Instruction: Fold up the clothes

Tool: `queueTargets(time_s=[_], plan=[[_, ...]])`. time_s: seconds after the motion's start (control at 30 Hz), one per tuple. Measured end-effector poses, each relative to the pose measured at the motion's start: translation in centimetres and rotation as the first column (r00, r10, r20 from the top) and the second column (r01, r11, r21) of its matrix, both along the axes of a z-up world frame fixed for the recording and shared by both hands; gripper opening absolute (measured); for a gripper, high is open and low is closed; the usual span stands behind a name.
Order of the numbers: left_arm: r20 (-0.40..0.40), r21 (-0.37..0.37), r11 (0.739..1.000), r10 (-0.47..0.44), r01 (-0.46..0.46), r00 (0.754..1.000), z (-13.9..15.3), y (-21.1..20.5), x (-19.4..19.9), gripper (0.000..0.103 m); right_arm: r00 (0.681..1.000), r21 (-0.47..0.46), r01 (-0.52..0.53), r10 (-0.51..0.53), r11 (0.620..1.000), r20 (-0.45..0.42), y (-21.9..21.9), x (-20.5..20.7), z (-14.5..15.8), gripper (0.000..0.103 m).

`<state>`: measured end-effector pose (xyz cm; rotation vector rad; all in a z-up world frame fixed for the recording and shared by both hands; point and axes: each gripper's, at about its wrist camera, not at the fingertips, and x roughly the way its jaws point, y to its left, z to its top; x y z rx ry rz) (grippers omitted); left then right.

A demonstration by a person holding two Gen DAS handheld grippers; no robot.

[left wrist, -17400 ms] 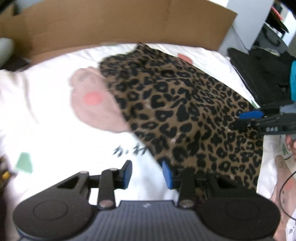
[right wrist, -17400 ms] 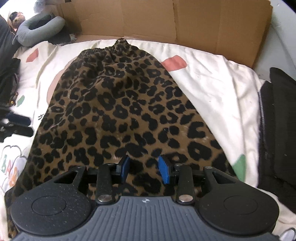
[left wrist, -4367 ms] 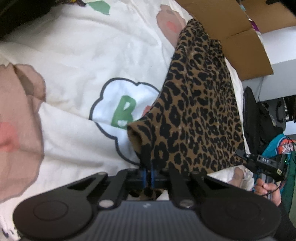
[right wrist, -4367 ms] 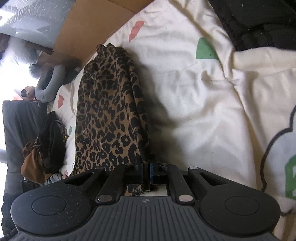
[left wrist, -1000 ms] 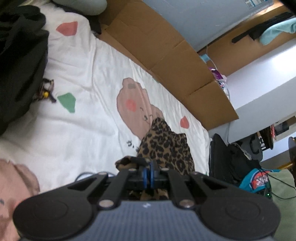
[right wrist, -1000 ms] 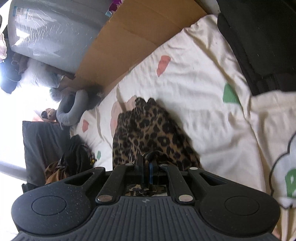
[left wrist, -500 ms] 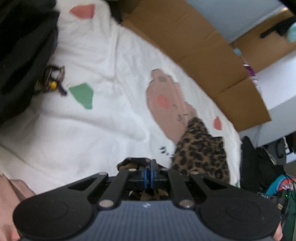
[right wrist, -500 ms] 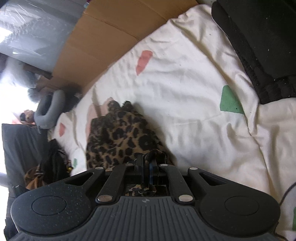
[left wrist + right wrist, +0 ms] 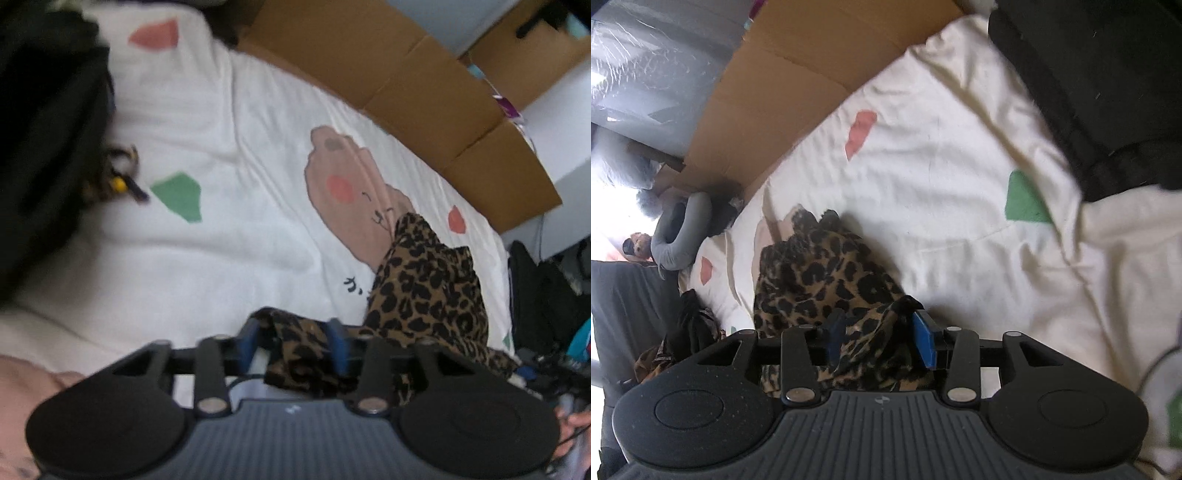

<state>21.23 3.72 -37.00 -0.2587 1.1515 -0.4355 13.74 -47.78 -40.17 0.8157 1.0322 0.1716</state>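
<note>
Left tool [image 9: 293,345]: jaws just opened, skirt [image 9: 424,284] loose between them | right tool [image 9: 881,338]: same, skirt released | fold laid on bed [image 9: 960,184], next fold due

**Black handheld tongs with blue pads**

Each of the two tools has the same build. The left tongs [image 9: 293,345] sit ahead of a dark grey ribbed housing with a small pale mark at its front edge, flanked by two round black discs with a raised oval in each. Two black arms run forward from silver screws, joined by a black cross rail and triangular cut-out braces. The fingers carry blue pads [image 9: 338,347]. The right tongs [image 9: 881,339] look alike: a dusty, speckled black shell, ribbed grey centre, silver screw heads, and bright blue pads [image 9: 923,345], one catching the light more than the other.
</note>
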Motion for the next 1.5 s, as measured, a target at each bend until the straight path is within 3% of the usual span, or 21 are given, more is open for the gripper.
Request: queueTargets(time_s=[0.13,0.33,0.47,0.57,0.67,0.8,0.9,1.03,1.23,1.5], plan=[[0.007,0.020,1.000,-0.007,0.007,1.000,3.3,1.0,-0.6,0.047,1.000,-0.038,0.001,-0.001,0.999,-0.002,-0.1,-1.3,3.7,0.047],[0.032,0.026,0.999,-0.019,0.018,0.999,9.6,1.6,-1.6,0.052,1.000,-0.093,-0.004,0.007,0.996,0.030,0.2,-2.6,11.8,0.051],[0.082,0.019,0.997,-0.080,0.079,0.993,14.4,0.8,-2.5,0.056,0.999,-0.120,-0.033,0.034,0.992,0.006,0.7,-3.0,16.6,0.051],[0.115,0.013,0.994,-0.111,0.110,0.987,17.1,-0.1,-2.9,0.061,0.996,-0.187,-0.094,0.090,0.978,-0.028,1.1,-2.9,19.9,0.053],[0.107,0.033,0.993,-0.118,0.116,0.987,18.9,-1.3,-2.8,0.061,0.990,-0.228,-0.132,0.138,0.965,0.011,0.9,-3.4,22.1,0.060],[0.108,0.077,0.983,-0.176,0.168,0.978,21.1,-3.6,-2.4,0.062,0.991,-0.174,-0.122,0.129,0.977,0.031,0.2,-3.7,21.2,0.062],[0.123,0.080,0.982,-0.181,0.172,0.976,21.9,-4.7,-2.7,0.070,0.992,-0.156,-0.112,0.119,0.981,0.036,0.2,-3.4,19.7,0.062],[0.105,0.073,0.980,-0.194,0.187,0.975,21.0,-6.1,-3.1,0.070,0.990,-0.137,-0.127,0.134,0.982,0.045,1.2,-3.2,17.2,0.062],[0.059,0.109,0.954,-0.287,0.280,0.956,17.3,-8.4,-3.0,0.070,0.989,-0.161,-0.143,0.145,0.977,0.001,3.7,-3.0,13.0,0.062],[0.059,0.146,0.948,-0.294,0.283,0.954,10.1,-9.1,-4.0,0.070,0.983,-0.207,-0.177,0.181,0.962,0.002,5.4,-1.8,9.1,0.062]])
